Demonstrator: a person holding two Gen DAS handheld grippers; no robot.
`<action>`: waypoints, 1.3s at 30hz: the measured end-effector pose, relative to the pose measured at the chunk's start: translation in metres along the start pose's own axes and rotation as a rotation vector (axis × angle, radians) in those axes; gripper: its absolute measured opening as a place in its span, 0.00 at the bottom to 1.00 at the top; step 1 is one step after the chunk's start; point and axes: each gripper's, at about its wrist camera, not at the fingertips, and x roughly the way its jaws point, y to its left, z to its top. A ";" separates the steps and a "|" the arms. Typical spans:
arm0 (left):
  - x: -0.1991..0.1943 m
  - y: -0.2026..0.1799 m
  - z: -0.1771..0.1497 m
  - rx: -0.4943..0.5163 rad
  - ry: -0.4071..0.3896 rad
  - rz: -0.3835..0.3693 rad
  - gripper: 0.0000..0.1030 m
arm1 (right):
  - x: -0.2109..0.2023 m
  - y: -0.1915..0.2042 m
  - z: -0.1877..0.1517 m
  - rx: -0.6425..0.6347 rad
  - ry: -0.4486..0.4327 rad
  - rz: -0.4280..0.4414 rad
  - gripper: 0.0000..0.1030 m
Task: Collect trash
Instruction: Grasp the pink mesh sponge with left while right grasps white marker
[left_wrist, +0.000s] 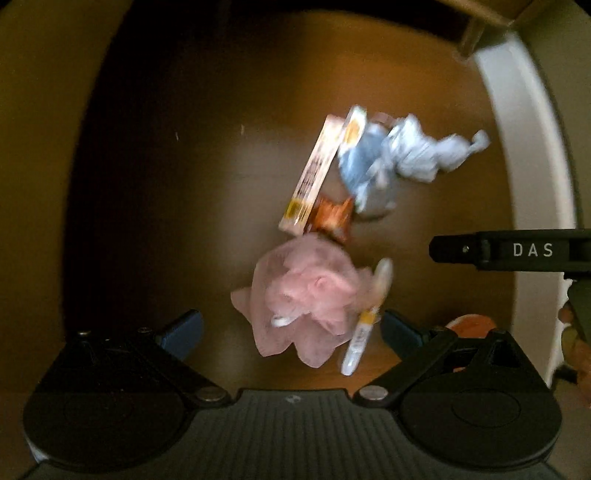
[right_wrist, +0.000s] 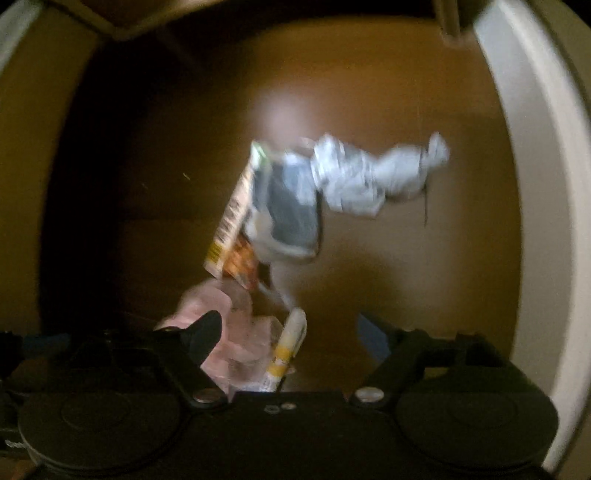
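Both cameras look down into a brown bin with a white rim (left_wrist: 532, 155). On its floor lie a pink mesh puff (left_wrist: 306, 295), a white and yellow tube (left_wrist: 364, 325), a long cream carton (left_wrist: 314, 173), an orange wrapper (left_wrist: 332, 218), a blue-grey packet (left_wrist: 364, 162) and crumpled white paper (left_wrist: 428, 147). My left gripper (left_wrist: 291, 332) is open and empty above the puff. My right gripper (right_wrist: 291, 332) is open and empty above the puff (right_wrist: 236, 332) and tube (right_wrist: 288, 350). The carton (right_wrist: 232, 218), packet (right_wrist: 288, 206) and paper (right_wrist: 373, 173) lie beyond. The frames are blurred.
The bin's white rim (right_wrist: 532, 184) curves along the right side. The right gripper's black body marked DAS (left_wrist: 517, 251) reaches in from the right in the left wrist view. The bin's left wall is dark. An orange object (left_wrist: 469, 325) shows low at the right.
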 end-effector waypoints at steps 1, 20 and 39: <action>0.012 0.000 0.000 -0.001 0.013 -0.005 1.00 | 0.012 -0.003 -0.002 0.019 0.018 -0.002 0.77; 0.119 -0.001 0.012 0.094 0.149 -0.064 0.76 | 0.111 -0.006 -0.014 0.256 0.163 -0.019 0.20; 0.066 0.028 0.009 -0.062 0.147 -0.054 0.29 | 0.052 -0.009 -0.023 0.212 0.081 0.016 0.14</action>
